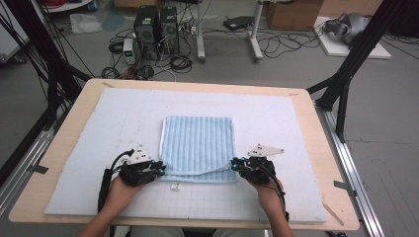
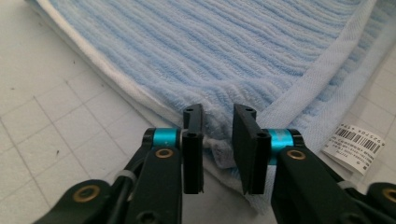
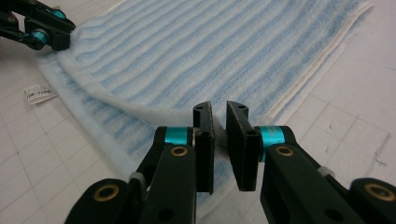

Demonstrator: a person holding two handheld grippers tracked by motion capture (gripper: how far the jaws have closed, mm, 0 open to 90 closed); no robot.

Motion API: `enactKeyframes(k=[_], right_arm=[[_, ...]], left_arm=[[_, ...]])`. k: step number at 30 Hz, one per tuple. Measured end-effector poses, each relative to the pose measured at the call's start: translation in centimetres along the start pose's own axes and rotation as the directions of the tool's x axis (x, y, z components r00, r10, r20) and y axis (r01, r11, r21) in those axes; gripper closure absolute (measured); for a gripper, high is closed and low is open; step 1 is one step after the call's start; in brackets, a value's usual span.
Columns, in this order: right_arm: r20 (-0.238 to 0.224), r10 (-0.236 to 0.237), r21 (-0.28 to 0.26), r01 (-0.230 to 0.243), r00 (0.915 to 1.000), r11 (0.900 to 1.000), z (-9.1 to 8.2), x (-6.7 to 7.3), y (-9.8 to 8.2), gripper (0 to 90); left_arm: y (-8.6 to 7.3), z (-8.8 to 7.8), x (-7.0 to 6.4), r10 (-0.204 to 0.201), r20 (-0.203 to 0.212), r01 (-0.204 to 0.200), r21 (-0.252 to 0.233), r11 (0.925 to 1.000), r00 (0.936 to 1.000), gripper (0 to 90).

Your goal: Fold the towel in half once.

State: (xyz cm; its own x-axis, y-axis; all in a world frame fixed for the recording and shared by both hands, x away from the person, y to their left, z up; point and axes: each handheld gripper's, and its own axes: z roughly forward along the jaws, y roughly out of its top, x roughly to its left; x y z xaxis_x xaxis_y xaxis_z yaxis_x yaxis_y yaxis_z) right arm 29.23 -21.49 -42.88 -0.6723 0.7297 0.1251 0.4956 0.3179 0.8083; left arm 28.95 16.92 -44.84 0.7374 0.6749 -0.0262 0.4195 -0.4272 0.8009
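- High view: a folded blue-and-white striped towel [image 1: 198,145] lies in the middle of a pale gridded mat [image 1: 123,118] that covers most of the wooden counter [image 1: 66,133].
- No container stands on the counter; the towel and its small barcode tag [image 1: 174,186] are all that lies on the mat.
- The left claw [image 1: 159,168], held in the person's left hand [image 1: 121,190], sits at the towel's near left corner.
- The right claw [image 1: 235,164], held in the right hand [image 1: 267,190], sits at the near right corner, where the top layer's edge is lifted off the layer below.
- Left gripper view: the left claw [image 2: 217,149] is nearly closed, with a narrow gap, and the thick corner fold of the towel [image 2: 219,60] sits between the jaws, so it is pinching that corner.
- The barcode tag [image 2: 357,147] lies on the mat just beside that corner.
- Right gripper view: the right claw [image 3: 219,147] is likewise almost pressed together, with a thin bit of the towel [image 3: 210,56] edge between the jaws.
- Farther off in that view, the other claw [image 3: 63,39] touches the opposite corner, with the tag [image 3: 39,93] near it.
- Beyond the counter, the floor [image 1: 296,64] carries computer towers [image 1: 155,27], tangled cables and a cardboard box [image 1: 294,14].
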Motion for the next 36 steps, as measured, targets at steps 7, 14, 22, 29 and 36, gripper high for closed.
enactKeyframes(k=[7, 14, 22, 29, 36], right_arm=[[-0.001, -0.003, -0.008, 0.003, 1.0, 1.0, -0.1, 0.0, 0.1, 81.3], [-0.009, -0.016, -0.018, 0.016, 0.9998, 1.0, -0.8, 0.5, 0.2, 81.4], [-0.019, -0.041, 0.019, 0.042, 0.999, 0.999, -1.6, 1.1, -0.6, 77.8], [-0.023, 0.02, -0.013, -0.021, 0.9995, 1.0, -1.9, 0.5, -0.5, 63.6], [-0.056, -0.032, 0.025, 0.033, 0.9979, 0.999, 0.3, 1.0, 0.0, 74.0]], left_arm=[[0.3, -1.1, 0.2, -0.011, 0.034, 0.013, -0.081, 0.9967, 0.9994, 82.4], [0.0, -2.4, 0.3, -0.025, 0.076, 0.034, -0.109, 0.9934, 0.9968, 82.4], [-0.5, -2.4, 0.0, -0.038, 0.081, 0.044, -0.074, 0.9963, 0.996, 81.0], [0.0, -2.7, 0.6, -0.077, 0.005, 0.077, -0.143, 0.9868, 0.997, 53.6], [0.9, -1.6, 1.8, -0.081, 0.013, 0.082, -0.158, 0.984, 0.9966, 55.2]])
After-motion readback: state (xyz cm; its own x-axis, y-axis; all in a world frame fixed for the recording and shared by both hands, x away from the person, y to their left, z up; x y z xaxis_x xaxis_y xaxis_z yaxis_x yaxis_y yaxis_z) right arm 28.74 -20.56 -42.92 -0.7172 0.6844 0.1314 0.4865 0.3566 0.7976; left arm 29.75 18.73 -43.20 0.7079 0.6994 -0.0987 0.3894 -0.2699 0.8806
